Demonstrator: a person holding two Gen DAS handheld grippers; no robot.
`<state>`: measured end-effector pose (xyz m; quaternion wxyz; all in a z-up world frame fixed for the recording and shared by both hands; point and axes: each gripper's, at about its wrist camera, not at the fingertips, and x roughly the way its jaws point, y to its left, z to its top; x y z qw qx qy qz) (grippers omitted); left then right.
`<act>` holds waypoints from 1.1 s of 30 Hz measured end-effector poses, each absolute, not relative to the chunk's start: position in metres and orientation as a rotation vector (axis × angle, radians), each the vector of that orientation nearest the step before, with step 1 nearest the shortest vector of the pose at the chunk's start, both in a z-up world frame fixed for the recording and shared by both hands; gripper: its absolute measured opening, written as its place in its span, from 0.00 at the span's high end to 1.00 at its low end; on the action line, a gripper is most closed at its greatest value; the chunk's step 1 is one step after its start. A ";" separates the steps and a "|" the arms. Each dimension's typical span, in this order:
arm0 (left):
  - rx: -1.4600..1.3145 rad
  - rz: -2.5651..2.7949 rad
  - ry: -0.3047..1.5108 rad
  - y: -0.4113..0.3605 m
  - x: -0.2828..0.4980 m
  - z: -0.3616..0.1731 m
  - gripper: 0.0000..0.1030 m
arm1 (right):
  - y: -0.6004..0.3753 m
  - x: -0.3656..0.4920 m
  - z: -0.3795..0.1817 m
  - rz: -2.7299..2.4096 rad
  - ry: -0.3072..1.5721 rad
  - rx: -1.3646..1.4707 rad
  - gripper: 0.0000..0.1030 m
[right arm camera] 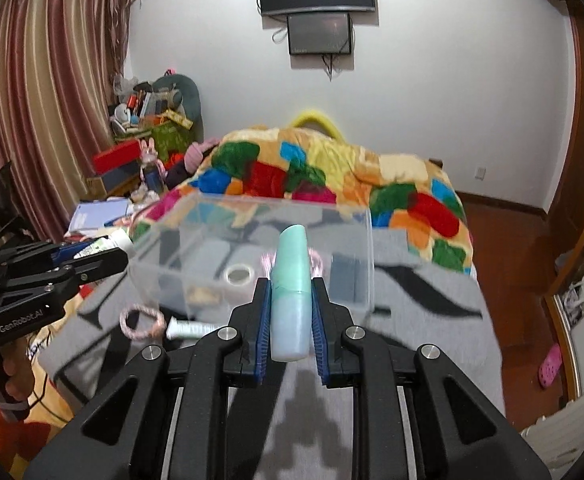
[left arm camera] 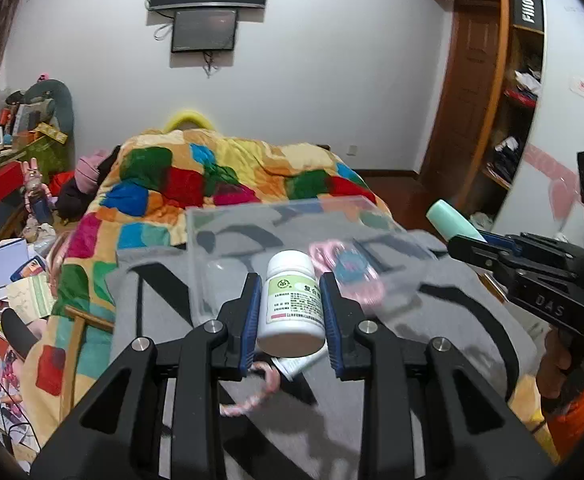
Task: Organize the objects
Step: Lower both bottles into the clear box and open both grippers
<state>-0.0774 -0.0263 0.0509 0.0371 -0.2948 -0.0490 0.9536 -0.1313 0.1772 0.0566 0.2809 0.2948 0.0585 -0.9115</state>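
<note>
Bottle point(left arm camera: 292, 300) sits clamped in the left hand-held gripper point(left arm camera: 292, 304) at lower centre; the right hand-held gripper point(right arm camera: 290, 312) grips a tube point(right arm camera: 290, 292) before the clear box point(right arm camera: 252, 240).

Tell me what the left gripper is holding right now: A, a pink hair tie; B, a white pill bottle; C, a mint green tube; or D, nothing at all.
B: in the left wrist view the left gripper has its blue pads closed on the sides of the white pill bottle, while the mint green tube sits in the right gripper.
</note>
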 end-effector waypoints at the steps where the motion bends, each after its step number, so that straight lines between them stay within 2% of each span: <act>1: -0.901 2.934 -0.154 -0.028 -0.081 0.053 0.72 | 0.175 -0.135 0.060 -2.440 0.147 0.784 0.83; 9: -0.963 2.977 -0.173 -0.044 -0.120 0.053 0.72 | 0.165 -0.175 0.069 -2.440 0.122 0.813 0.83; 18: -1.177 2.897 -0.188 -0.048 -0.162 0.013 0.72 | 0.155 -0.223 0.024 -2.397 0.105 1.016 0.83; 29: -1.226 2.839 -0.146 -0.033 -0.163 -0.005 0.71 | 0.148 -0.228 -0.004 -2.347 0.144 1.087 0.83; 31: -1.212 2.828 -0.160 -0.032 -0.158 -0.001 0.67 | 0.149 -0.224 -0.001 -2.333 0.137 1.079 0.78; 33: -1.188 2.843 -0.145 -0.031 -0.150 0.004 0.61 | 0.151 -0.216 0.006 -2.342 0.139 1.045 0.67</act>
